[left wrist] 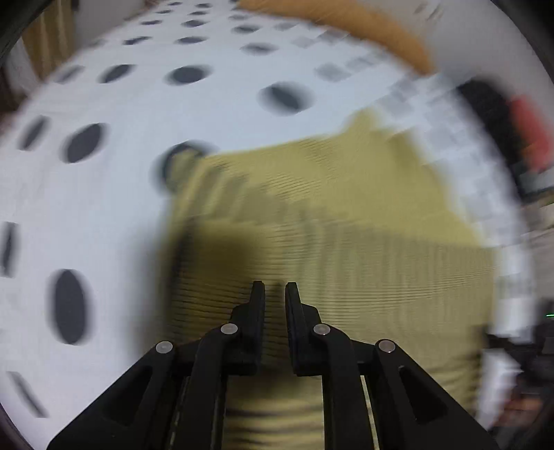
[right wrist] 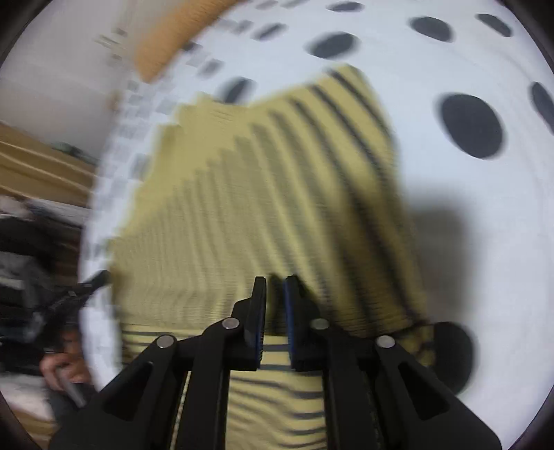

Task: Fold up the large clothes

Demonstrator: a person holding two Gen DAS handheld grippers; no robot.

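Both views were heavily smeared by motion, so fine detail was lost.

In the left wrist view, the left tool (left wrist: 275,289) pointed across a yellow striped garment (left wrist: 311,207) that lay on a white sheet with dark oval spots (left wrist: 104,194). Its 2 black fingers (left wrist: 258,304) stood nearly together, with only a narrow gap between the tips. Yellow fabric showed through that gap and beneath the linkage, but whether cloth was actually pinched between the fingers could not be told. The garment filled the centre and lower right of the view, its far edge near a dark spot on the sheet. Along the sheet's right border ran a band of small grey squares. Beyond it sat an orange-brown shape (left wrist: 346,20) at the top and a blurred black and red object (left wrist: 512,117) at the right edge.

In the right wrist view, the right tool (right wrist: 276,284) also pointed over the yellow striped garment (right wrist: 270,194), whose dark stripes ran away from the camera. The fingers (right wrist: 258,304) were close to each other, a slim gap left at the tips, with blue pads visible on their inner faces. Striped cloth lay directly under the tool and showed in the gap; a grip on it could not be confirmed. The spotted sheet (right wrist: 467,225) spread to the right. At the lower left edge, the person's hand (right wrist: 62,370) held dark, blurred equipment just off the sheet's border.
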